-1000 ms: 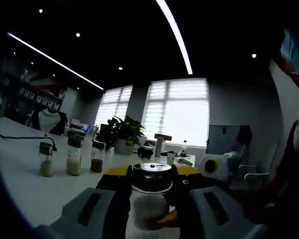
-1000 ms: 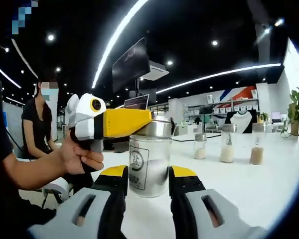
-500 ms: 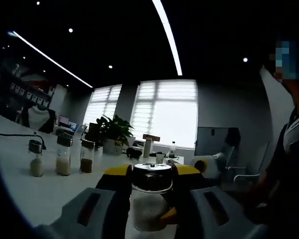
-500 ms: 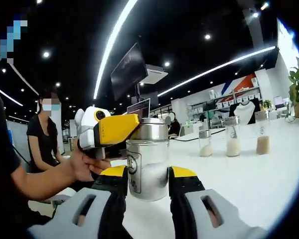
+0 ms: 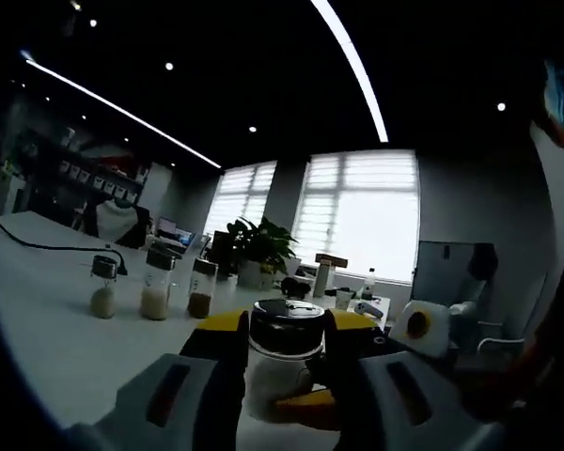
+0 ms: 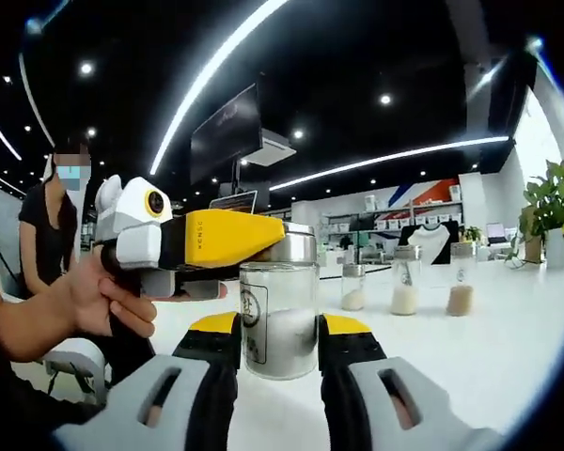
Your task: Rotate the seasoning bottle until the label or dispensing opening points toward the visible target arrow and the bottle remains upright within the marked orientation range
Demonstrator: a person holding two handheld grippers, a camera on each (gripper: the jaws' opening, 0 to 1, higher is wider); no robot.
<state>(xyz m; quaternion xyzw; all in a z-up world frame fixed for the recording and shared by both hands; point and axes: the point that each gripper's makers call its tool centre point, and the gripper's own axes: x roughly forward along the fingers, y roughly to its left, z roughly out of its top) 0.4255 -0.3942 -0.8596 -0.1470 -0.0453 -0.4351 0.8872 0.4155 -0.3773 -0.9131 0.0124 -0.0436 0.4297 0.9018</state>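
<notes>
The seasoning bottle (image 6: 280, 315) is clear glass with a silver lid and white powder inside. It stands upright on the white table (image 6: 508, 357). Its label (image 6: 254, 319) sits on the side of the bottle that is left in the right gripper view. My right gripper (image 6: 280, 329) is shut on the glass body, one yellow-tipped jaw on each side. My left gripper (image 6: 216, 240) comes in from the left, held by a hand (image 6: 103, 301), at the level of the lid. In the left gripper view, my left gripper (image 5: 284, 324) is shut on the lid of the bottle (image 5: 287, 319).
Three small seasoning jars (image 6: 404, 280) stand in a row farther back on the table, and the same jars (image 5: 155, 282) are to the left in the left gripper view. A potted plant (image 5: 258, 249) and small items stand near the window. A person (image 6: 61, 216) stands at the left.
Both views shifted and tilted with the hands. In the right gripper view the label now shows narrower, further round the bottle's left side. Both grippers stay on the bottle.
</notes>
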